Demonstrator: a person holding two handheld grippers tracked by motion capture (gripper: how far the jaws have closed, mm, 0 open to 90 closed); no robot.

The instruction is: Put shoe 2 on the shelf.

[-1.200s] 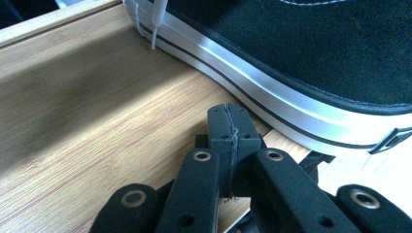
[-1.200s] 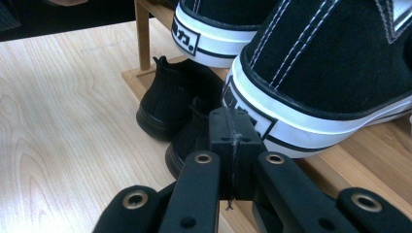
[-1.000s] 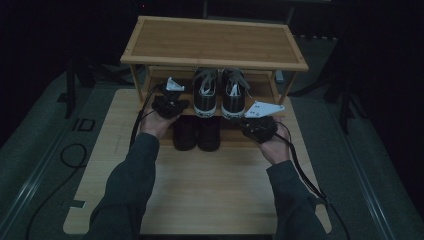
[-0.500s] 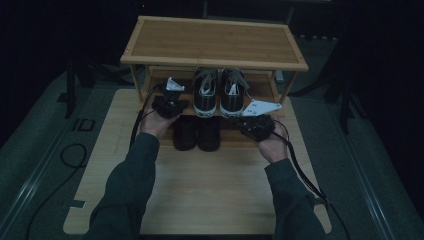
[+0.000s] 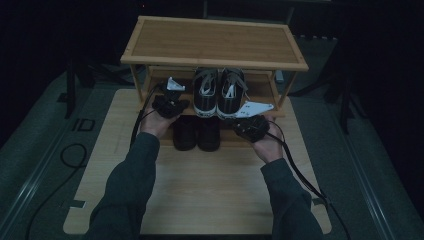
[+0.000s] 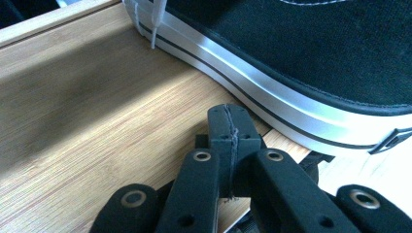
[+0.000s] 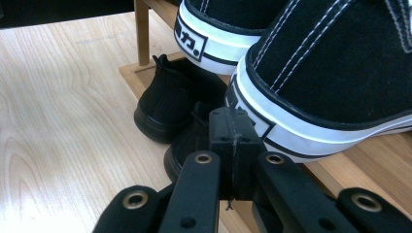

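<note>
- Two black-and-white sneakers [image 5: 219, 91] stand side by side on the middle shelf [image 5: 260, 111] of the wooden shoe rack [image 5: 215, 42], heels toward the person.
- Two plain black shoes [image 5: 196, 132] sit below them at the rack's bottom level, also as a pair, heels out.
- There are two grippers, one in each hand, and both have their jaws pressed together with nothing between them.
- The left gripper [image 5: 170, 103] rests at the shelf's front edge, just beside the outer side of the left sneaker [image 6: 301, 63]; in the left gripper view its closed tips [image 6: 231, 127] sit close to the white sole, though contact cannot be confirmed.
- The right gripper [image 5: 248, 122] sits lower and just in front of the right sneaker's heel [image 7: 330, 82]; in the right gripper view its closed tips [image 7: 232, 131] point at the white heel band, with the black shoes [image 7: 170, 104] off to one side.
- The room is dim: the sneakers' toes disappear under the rack's top board, and the black shoes are hard to make out in detail.
- One light wooden table [image 5: 200, 185] carries the rack; both sleeves are cut off by the bottom edge.
</note>
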